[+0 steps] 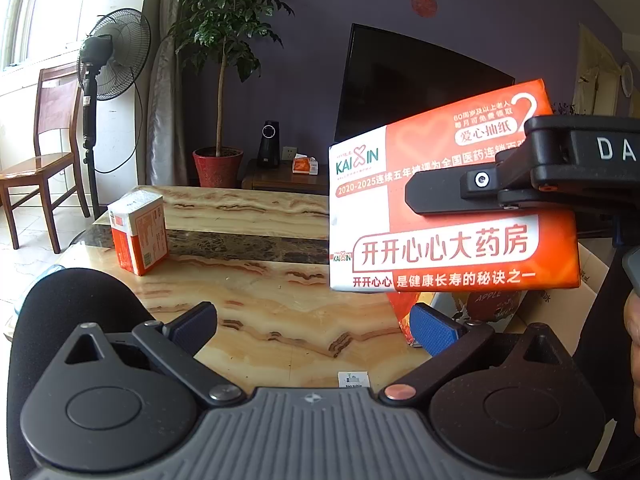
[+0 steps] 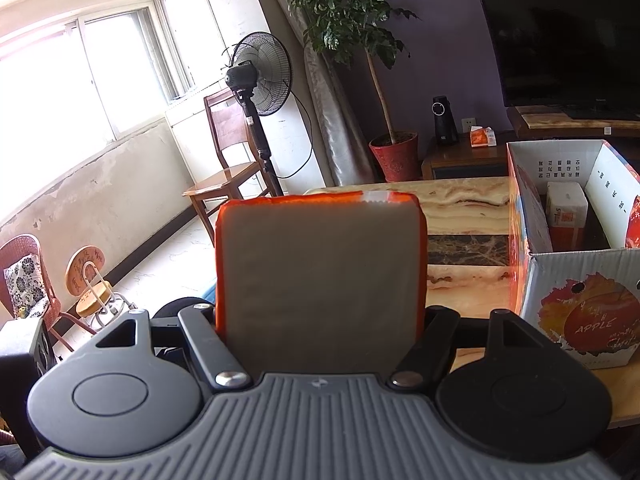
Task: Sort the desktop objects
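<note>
Here the right gripper [image 2: 320, 320] pinches an orange-and-white tissue pack [image 1: 452, 216] across its width, one jaw on each side, and holds it in the air above the marble table [image 1: 260, 312]. In the right wrist view the pack's pale end face fills the space between the jaws. The wide spread looks set by the pack's thickness, not by slack. The height probably gives clearance over the wall of the cardboard box [image 2: 576, 288] standing to the right on the table.

The left gripper [image 1: 316, 326] hangs low over the table with jaws spread and nothing between its blue pads [image 1: 434, 330]. It appears to be waiting.

A second tissue pack [image 1: 138, 232] stands upright on the table's left side, well apart from both grippers, not yet sorted. A third pack [image 2: 566, 216] already sits inside the box, so the box reads as the collecting place.

Writing on the held pack: "KAIXIN" in green, "2020-2025", a large "2", and bold Chinese characters naming a pharmacy chain, with smaller lines too fine to vouch for. The right gripper's body shows the letters "DA" in the left wrist view, the rest cut off. The box front carries an apple picture with "APPLE"; its inner flap has print too small to read. A small white sticker [image 1: 355, 380] lies on the table edge, its text unreadable.
</note>
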A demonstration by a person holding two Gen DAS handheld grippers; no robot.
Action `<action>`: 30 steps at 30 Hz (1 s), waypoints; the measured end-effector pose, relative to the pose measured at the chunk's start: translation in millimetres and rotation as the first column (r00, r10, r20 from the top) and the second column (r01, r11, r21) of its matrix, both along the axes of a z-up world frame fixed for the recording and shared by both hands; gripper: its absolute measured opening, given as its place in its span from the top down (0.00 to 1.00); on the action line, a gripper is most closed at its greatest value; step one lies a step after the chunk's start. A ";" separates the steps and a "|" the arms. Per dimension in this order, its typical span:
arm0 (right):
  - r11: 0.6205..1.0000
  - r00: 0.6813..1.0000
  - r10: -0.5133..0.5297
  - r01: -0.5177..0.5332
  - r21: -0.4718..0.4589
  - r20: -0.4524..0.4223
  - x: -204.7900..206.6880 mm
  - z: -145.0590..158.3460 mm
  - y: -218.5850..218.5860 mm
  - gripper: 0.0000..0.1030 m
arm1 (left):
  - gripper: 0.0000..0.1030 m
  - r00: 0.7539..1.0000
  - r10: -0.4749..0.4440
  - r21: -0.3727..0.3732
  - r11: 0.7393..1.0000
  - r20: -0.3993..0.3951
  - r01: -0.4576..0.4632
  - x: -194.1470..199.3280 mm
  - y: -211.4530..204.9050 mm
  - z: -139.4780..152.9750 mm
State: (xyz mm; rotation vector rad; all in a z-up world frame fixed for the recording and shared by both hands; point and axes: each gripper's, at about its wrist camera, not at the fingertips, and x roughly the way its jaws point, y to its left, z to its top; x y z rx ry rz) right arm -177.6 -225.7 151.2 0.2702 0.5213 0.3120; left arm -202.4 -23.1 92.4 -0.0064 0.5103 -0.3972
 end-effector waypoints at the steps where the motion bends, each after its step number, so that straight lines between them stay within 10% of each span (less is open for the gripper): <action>1: 1.000 1.000 0.001 -0.001 0.000 0.000 0.0 -0.1 -0.1 0.29 | 0.01 1.000 0.000 0.000 1.000 0.000 0.000 1.0 0.3 -0.2; 30: 1.000 1.000 -0.001 0.001 0.005 -0.001 -0.7 0.4 -1.6 0.29 | 0.01 1.000 -0.003 0.004 1.000 -0.004 0.003 1.3 0.7 1.6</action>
